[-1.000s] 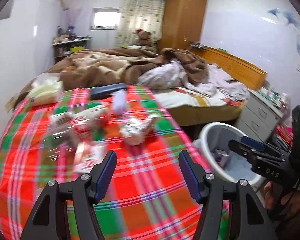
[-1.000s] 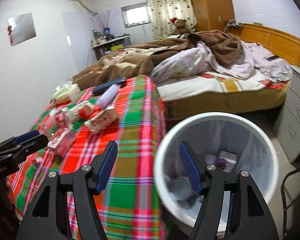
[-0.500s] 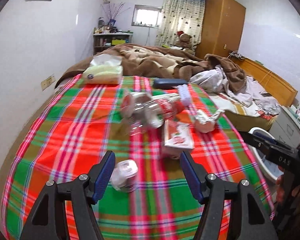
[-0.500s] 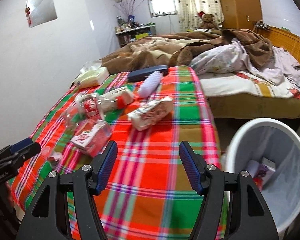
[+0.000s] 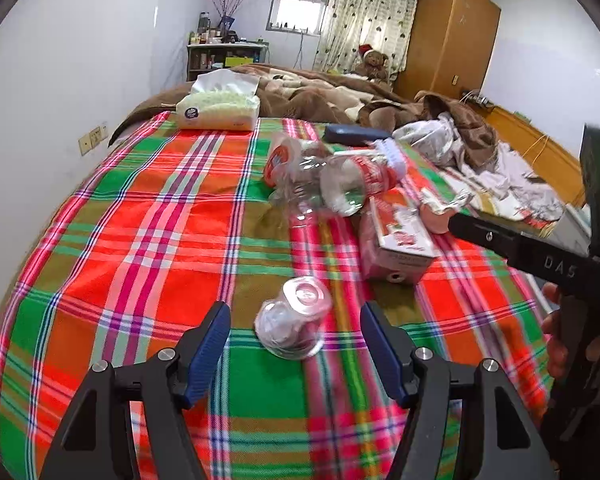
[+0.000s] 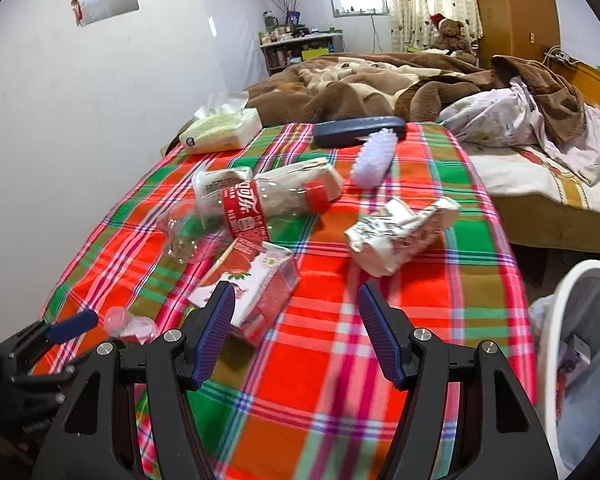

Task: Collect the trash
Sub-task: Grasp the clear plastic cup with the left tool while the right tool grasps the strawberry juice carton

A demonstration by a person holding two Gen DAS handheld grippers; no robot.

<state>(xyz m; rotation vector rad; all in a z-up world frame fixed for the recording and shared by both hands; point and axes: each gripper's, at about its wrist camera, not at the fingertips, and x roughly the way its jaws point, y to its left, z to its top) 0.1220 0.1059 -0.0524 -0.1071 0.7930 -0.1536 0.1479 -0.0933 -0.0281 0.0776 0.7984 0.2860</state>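
Note:
Trash lies on a table under a plaid cloth (image 5: 148,240). A small clear plastic cup (image 5: 294,324) lies on its side just ahead of my left gripper (image 5: 295,316), which is open with the cup in line with its gap, untouched. Further back are a crushed clear cola bottle (image 5: 340,184), a pink strawberry carton (image 5: 396,240) and a crumpled wrapper (image 5: 444,208). My right gripper (image 6: 297,294) is open and empty above the cloth, with the carton (image 6: 256,292) by its left finger. The bottle (image 6: 244,204), the wrapper (image 6: 400,232) and the cup (image 6: 128,324) lie beyond it.
A white bin (image 6: 588,268) holding some trash stands on the floor right of the table. At the table's far end lie a tissue pack (image 5: 220,110), a dark blue case (image 6: 358,130) and a lilac spiky brush (image 6: 374,156). A bed with a brown blanket (image 6: 380,84) is behind; a wall runs along the left.
Both grippers swung left, away from the bin and over the table. The small cup came in close in front of the left fingers. The bin slid to the right edge of the right view.

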